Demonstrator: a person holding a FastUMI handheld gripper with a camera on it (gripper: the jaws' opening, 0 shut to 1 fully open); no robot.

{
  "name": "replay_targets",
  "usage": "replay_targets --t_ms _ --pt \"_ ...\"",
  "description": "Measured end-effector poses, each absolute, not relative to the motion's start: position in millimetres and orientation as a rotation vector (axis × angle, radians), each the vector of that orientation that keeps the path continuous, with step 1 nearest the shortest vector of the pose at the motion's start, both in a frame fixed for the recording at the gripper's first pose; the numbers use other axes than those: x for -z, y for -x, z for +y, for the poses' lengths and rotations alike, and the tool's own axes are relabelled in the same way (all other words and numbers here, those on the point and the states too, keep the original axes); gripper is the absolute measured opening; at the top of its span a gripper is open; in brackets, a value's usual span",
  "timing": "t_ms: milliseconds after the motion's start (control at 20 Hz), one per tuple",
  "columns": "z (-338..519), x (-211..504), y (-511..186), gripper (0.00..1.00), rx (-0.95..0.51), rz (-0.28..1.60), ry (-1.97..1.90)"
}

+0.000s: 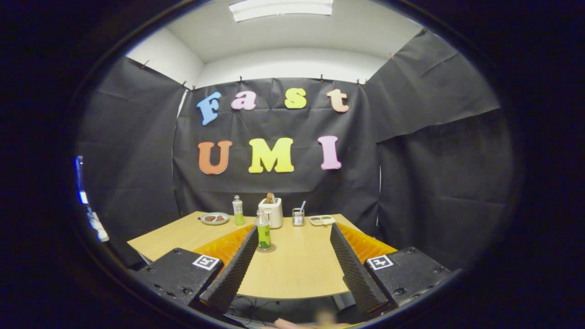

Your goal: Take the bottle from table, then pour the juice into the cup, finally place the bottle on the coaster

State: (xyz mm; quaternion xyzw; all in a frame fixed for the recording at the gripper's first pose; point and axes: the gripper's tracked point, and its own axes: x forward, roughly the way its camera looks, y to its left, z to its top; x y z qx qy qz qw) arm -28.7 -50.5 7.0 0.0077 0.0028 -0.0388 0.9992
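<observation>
A clear bottle (263, 234) with a green label and green juice stands upright on a small round coaster (267, 249) on the wooden table (297, 269). It is just ahead of my left fingertip (252, 232), slightly inside the gap. My gripper (293, 228) is open wide, with nothing between the fingers and nothing touching them. A small cup-like holder (298, 217) with a blue stick in it stands further back, beyond the fingers. I cannot tell whether it holds juice.
Along the table's far edge stand a second bottle (237, 210) with green liquid, a white toaster (271, 212), a plate (215, 218) to the left and a shallow tray (321, 220) to the right. Black cloth walls close the booth behind.
</observation>
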Motion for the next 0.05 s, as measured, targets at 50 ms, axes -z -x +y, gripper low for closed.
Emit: replay_targets --t_ms 50 --pt "-45.7 -8.4 28.1 1.0 0.061 0.001 -0.012"
